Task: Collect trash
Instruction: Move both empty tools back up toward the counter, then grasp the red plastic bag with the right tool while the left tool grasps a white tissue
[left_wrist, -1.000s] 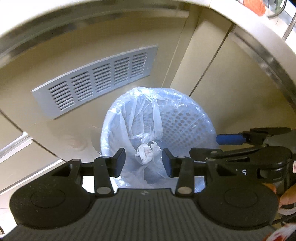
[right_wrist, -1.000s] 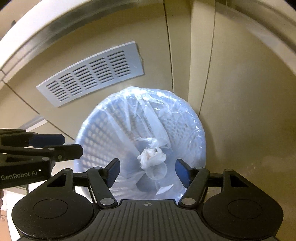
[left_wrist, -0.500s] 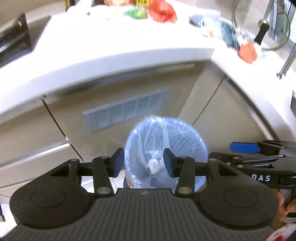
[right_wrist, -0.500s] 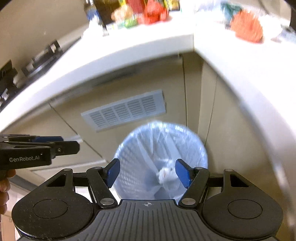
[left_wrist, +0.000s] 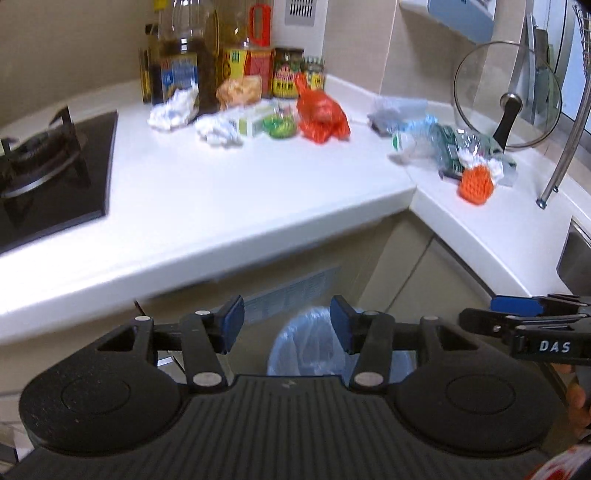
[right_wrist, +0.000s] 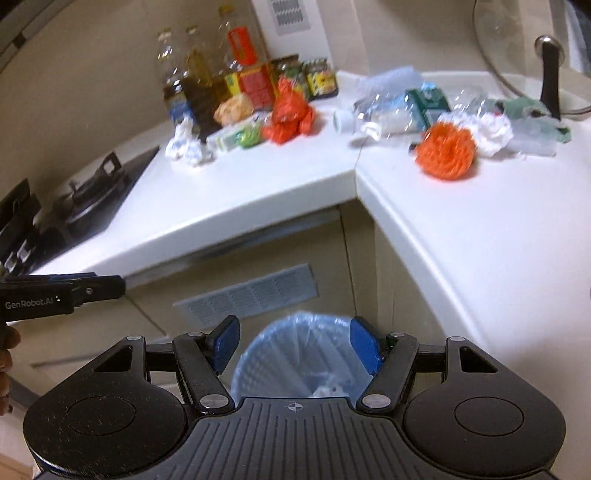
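A bin lined with a pale blue bag stands on the floor below the counter corner, with a crumpled white tissue at its bottom. My left gripper hangs above the bin, its jaws opening with nothing between them. My right gripper is open and empty, also above the bin. Trash lies on the white counter: white tissue wads, an orange-red plastic bag, an orange net ball, crushed clear plastic bottles.
Sauce bottles and jars line the wall at the back. A black gas hob fills the counter's left end. A glass pot lid leans at the right. A grey vent grille sits in the cabinet behind the bin.
Both grippers have risen from just over the bin mouth to counter height and tilted up, so the countertop and its trash have come into view. The left jaws stand wider apart.
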